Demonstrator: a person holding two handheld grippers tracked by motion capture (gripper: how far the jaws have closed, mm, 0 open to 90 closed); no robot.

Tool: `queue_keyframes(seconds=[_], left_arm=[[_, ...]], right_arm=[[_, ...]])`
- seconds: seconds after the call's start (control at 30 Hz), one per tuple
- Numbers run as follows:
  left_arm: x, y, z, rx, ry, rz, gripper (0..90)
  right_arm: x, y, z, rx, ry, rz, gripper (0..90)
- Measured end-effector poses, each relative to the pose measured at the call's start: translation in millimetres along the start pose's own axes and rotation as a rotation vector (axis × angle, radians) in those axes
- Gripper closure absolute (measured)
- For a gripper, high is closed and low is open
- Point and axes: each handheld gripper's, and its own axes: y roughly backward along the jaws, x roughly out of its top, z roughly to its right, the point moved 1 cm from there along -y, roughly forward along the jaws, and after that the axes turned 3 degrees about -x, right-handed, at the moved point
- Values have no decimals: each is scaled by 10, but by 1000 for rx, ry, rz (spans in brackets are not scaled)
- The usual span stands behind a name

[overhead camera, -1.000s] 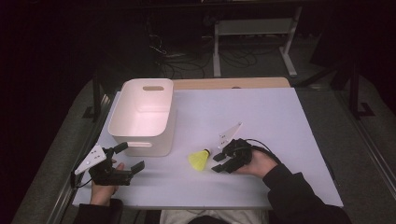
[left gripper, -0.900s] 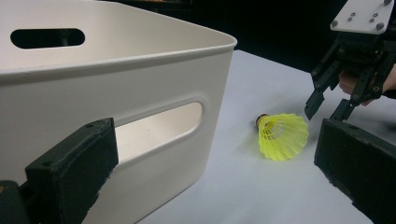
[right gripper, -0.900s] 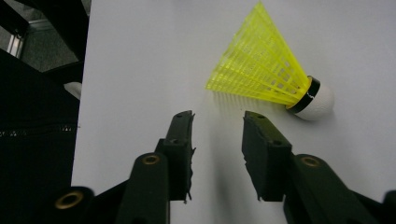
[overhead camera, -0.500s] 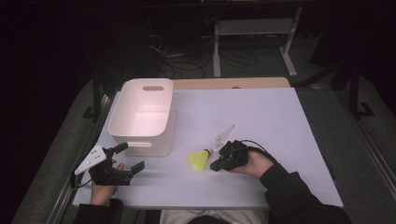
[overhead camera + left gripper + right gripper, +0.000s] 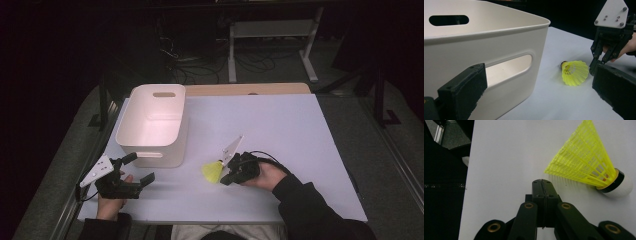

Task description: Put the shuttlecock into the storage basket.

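Observation:
A yellow shuttlecock [image 5: 212, 171] [image 5: 574, 73] [image 5: 586, 167] with a white cork tip lies on its side on the white table [image 5: 280, 130]. My right gripper [image 5: 226, 176] [image 5: 541, 182] [image 5: 596, 68] is at the skirt's edge. It is shut, its jaws pressed together with nothing between them, and they have just been closing. The shuttlecock lies beside the jaws, not in them. My left gripper [image 5: 139, 168] [image 5: 539, 87] rests at the table's front left, open and empty, pointing past the white bin [image 5: 130, 125] [image 5: 499, 37] toward the shuttlecock.
The white bin has handle slots and stands at the table's left, just beyond my left gripper; nothing shows inside it. A wooden strip [image 5: 250, 89] borders the table's far edge. Dark floor, cables and a metal stand [image 5: 270, 30] lie beyond.
The right gripper's jaws have come together next to the shuttlecock, which lies where it was. The left hand has kept still.

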Motion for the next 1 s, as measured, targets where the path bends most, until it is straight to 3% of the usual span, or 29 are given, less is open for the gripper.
queue_keyframes(seconds=[0.37,1.0], left_arm=[[-1,1,1,-1,0,-1,0],[-2,0,1,-2,-1,-4,0]], right_arm=[[30,-63,25,4,15,-22,889],[60,-104,93,-2,5,-12,889]])
